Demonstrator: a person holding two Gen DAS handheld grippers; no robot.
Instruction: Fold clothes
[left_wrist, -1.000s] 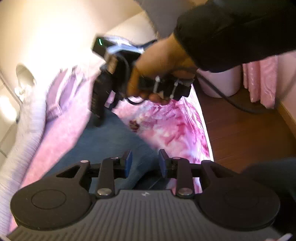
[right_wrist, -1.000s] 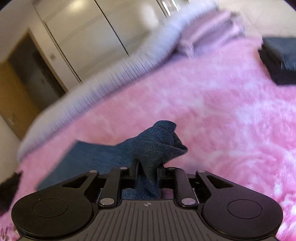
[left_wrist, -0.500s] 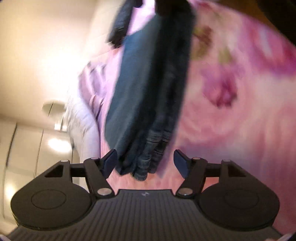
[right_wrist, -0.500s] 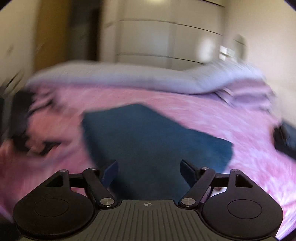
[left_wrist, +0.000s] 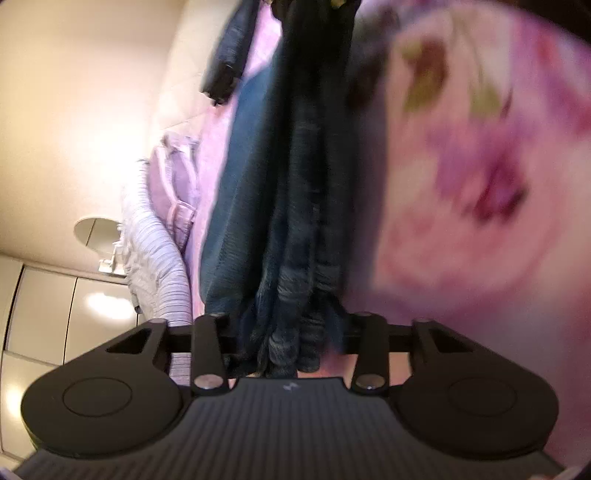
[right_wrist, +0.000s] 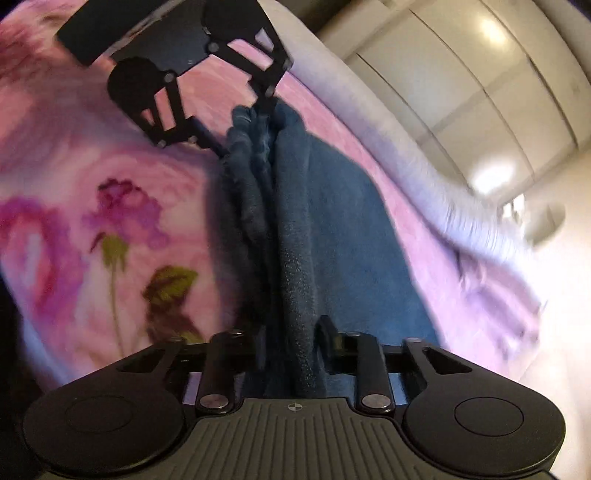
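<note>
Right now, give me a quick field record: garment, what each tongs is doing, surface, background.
garment: blue garment, bunched lengthwise, stretched between the two tongs
left tongs: closed around one bunched end of the garment; also seen at the far end in the right wrist view
right tongs: shut on the other end
surface: pink floral blanket beneath the garment
background: striped pale bedding, white wardrobe doors
image quality: motion blur in both views

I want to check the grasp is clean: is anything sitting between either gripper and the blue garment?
Nothing visible does. The blue garment runs straight into the right gripper, bunched between its fingers, and its other gathered end sits between the fingers of the left gripper. Only the pink floral blanket lies behind it.
</note>
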